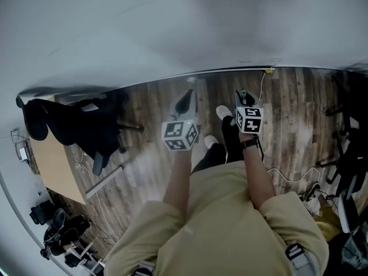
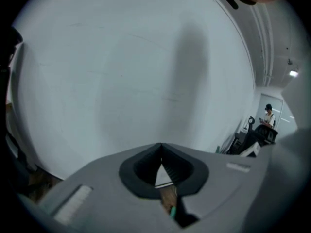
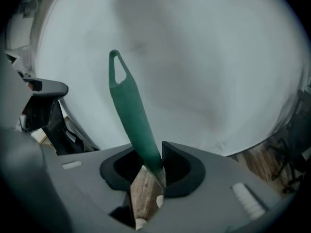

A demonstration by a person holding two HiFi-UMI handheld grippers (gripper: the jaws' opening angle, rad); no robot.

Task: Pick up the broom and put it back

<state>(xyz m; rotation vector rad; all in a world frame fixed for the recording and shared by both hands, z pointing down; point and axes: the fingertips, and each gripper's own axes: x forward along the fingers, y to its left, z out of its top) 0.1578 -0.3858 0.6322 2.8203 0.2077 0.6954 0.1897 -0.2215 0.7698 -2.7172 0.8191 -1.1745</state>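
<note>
Close to the white wall (image 1: 172, 27), the right claw (image 3: 154, 161) pinches the broom (image 3: 133, 115) on its green handle (image 3: 143, 140), below the hanging loop (image 3: 116, 64), probably so the loop end leads towards its storage spot. The left claw (image 2: 161, 147) is pressed together on nothing, hovering alongside. The broom's head shows in no view, and no hook or rack can be made out.

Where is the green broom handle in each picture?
Head view: green broom handle pokes above the right gripper, upper middle.
Left gripper view: maybe a green sliver at the bottom, too small to tell.
Right gripper view: centre, gripped between the fingers.
Shared: the white wall.
</note>
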